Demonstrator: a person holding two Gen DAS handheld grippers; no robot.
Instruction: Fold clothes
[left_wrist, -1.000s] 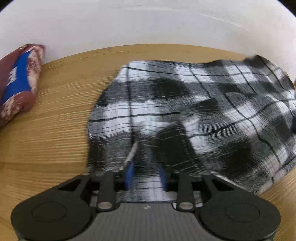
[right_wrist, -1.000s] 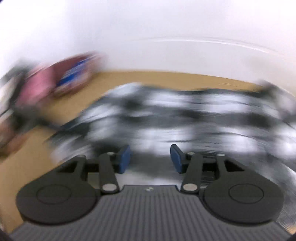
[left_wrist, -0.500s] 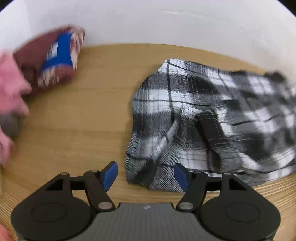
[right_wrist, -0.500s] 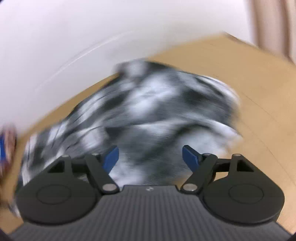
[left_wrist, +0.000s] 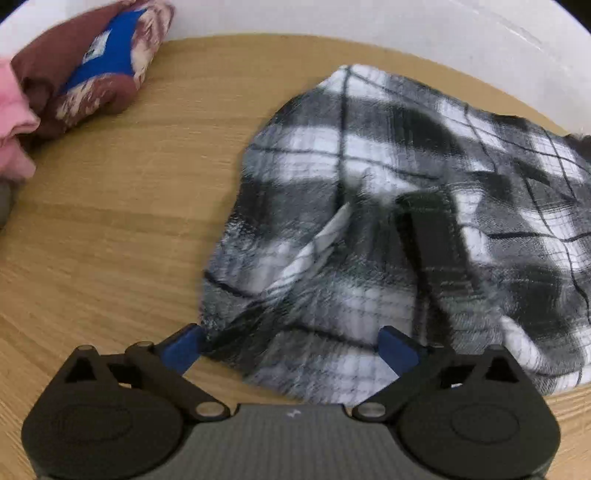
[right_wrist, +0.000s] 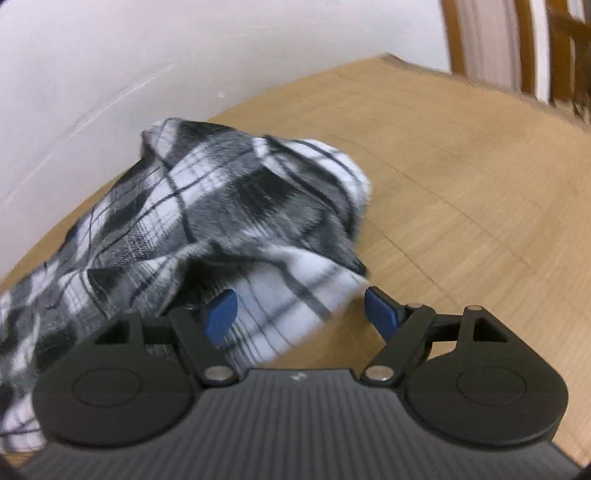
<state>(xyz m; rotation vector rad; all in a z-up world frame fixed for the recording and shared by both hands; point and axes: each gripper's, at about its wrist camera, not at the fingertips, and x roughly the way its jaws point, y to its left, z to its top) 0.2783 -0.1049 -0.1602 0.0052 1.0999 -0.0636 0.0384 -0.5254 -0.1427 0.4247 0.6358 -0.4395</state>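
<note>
Bare table (left_wrist: 110, 206) left of plaid garment (left_wrist: 388, 206) — folded clothes pile (left_wrist: 85, 70) blocks far-left corner; wall (left_wrist: 295, 18) behind.

left gripper (left_wrist: 291, 345) fingers opening, plaid shirt (left_wrist: 388, 221) released, right gripper (right_wrist: 301, 314) spread

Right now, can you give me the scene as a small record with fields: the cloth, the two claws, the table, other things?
cloth: plaid shirt, black and white, crumpled on the table, not folded
left claw: jaws opening, shirt edge between them, not pinched
right claw: open, shirt corner between the jaws, not pinched
table: wood, against a white wall
other things: maroon bundle and pink cloth, far left in the left view
</note>
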